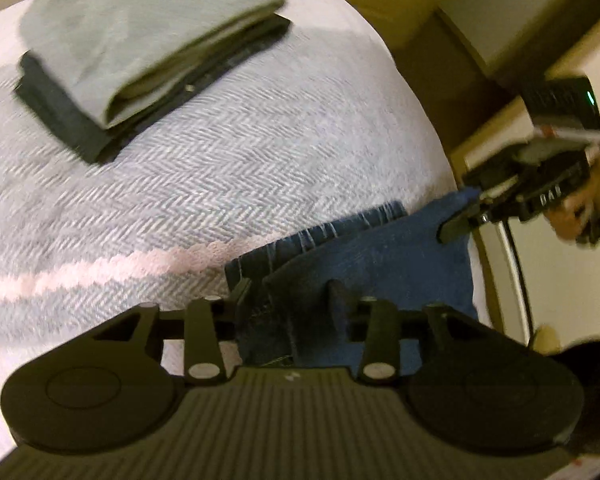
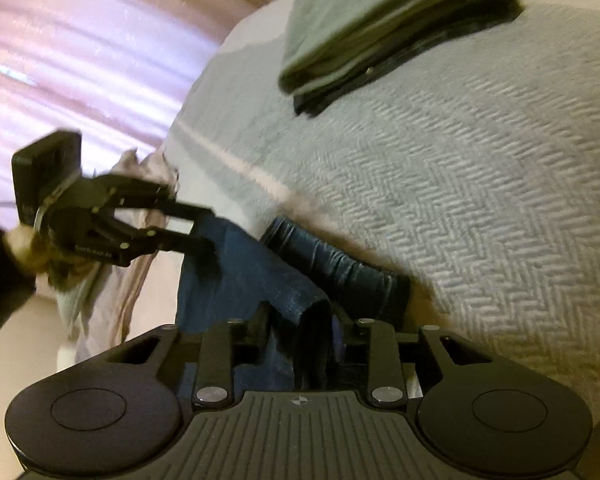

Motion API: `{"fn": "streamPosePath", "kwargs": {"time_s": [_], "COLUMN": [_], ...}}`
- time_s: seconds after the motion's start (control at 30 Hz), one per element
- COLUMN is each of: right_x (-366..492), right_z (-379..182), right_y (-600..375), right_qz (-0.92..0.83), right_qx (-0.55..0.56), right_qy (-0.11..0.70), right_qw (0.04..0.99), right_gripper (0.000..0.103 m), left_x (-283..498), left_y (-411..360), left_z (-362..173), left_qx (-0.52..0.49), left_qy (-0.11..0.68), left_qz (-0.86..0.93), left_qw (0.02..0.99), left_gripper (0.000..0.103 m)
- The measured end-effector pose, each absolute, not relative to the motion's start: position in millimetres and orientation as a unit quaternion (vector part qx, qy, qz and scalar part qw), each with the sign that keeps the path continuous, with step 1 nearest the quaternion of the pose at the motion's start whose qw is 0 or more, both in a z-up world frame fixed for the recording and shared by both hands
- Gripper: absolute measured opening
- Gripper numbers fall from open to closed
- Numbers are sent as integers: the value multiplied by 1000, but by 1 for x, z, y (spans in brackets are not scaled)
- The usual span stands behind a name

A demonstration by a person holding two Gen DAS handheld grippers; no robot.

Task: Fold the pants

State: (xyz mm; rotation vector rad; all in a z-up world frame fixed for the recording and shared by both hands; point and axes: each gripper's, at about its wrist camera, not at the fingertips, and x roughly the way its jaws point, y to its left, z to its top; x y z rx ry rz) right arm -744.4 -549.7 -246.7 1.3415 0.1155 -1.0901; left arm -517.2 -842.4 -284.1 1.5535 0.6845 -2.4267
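Note:
Blue denim pants [image 1: 380, 248] hang over the near edge of the bed, a rolled part [image 2: 332, 256] resting on the cover. In the left wrist view my left gripper [image 1: 290, 288] is shut on the pants, with denim bunched between its fingers. My right gripper [image 1: 460, 214] pinches the far right corner of the same cloth. In the right wrist view the right gripper [image 2: 300, 316] holds a fold of the pants [image 2: 252, 264], while the left gripper [image 2: 206, 232] grips the cloth's upper left edge. A hand holds each tool.
A herringbone bed cover [image 1: 220, 160] with a pink stripe [image 1: 100, 276] spans the bed. A folded stack of grey-green and black clothes [image 1: 140, 40] [image 2: 380, 20] lies at the far side. Loose pale clothes [image 2: 140, 184] and a pink curtain [image 2: 80, 60] are off the bed's left.

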Motion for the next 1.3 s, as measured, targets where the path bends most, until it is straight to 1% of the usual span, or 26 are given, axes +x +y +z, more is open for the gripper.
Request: {"fn": "streamPosePath", "kwargs": {"time_s": [0.03, 0.13, 0.3, 0.4, 0.47, 0.5, 0.53, 0.67, 0.73, 0.77, 0.83, 0.93, 1.0, 1.07, 1.2, 1.27, 1.3], "right_x": [-746, -748, -757, -765, -769, -770, -770, -753, -736, -727, -712, -702, -699, -698, -697, -692, -689], "right_z": [-247, -250, -309, -321, -314, -304, -292, -220, -198, -198, -217, -268, -281, -285, -270, -248, -236], "right_y": [-553, -560, -584, -587, -587, -587, -587, -576, -574, -577, -589, -602, -600, -597, -597, -597, -591], "right_qz": [-484, -501, -524, -519, -511, -515, -524, -587, -563, -539, -498, -478, -474, -473, -483, -495, -500], "right_qx": [592, 598, 616, 624, 626, 623, 612, 497, 464, 465, 484, 509, 492, 483, 496, 491, 482], "right_qy": [43, 41, 60, 58, 69, 80, 91, 120, 125, 135, 171, 250, 268, 274, 277, 274, 278], "right_qw": [643, 625, 585, 581, 585, 583, 585, 628, 672, 689, 698, 671, 680, 685, 666, 662, 664], "right_gripper": [22, 20, 19, 19, 22, 26, 27, 28, 28, 28, 28, 27, 27, 27, 28, 36, 50], "left_x": [-517, -525, -542, -542, -541, -540, -539, -531, -528, -526, -518, -496, -474, -446, -399, -384, -377], "left_y": [-842, -847, -857, -862, -863, -863, -863, -861, -859, -859, -856, -844, -829, -807, -756, -730, -715], "left_z": [-285, -303, -365, -373, -368, -363, -358, -341, -335, -333, -325, -306, -292, -280, -268, -263, -260], "left_qx": [522, 527, 550, 536, 538, 540, 540, 533, 527, 522, 511, 497, 486, 467, 437, 424, 418], "left_qy": [232, 227, 241, 262, 262, 258, 256, 250, 252, 256, 257, 252, 256, 278, 334, 353, 361], "left_qz": [-815, -810, -786, -786, -784, -784, -784, -787, -789, -790, -793, -796, -795, -789, -762, -750, -743], "left_qw": [99, 123, 147, 163, 164, 165, 167, 184, 193, 196, 209, 234, 258, 287, 341, 365, 379], "left_gripper": [28, 28, 28, 31, 35, 37, 38, 39, 38, 37, 34, 33, 33, 33, 33, 33, 33]}}
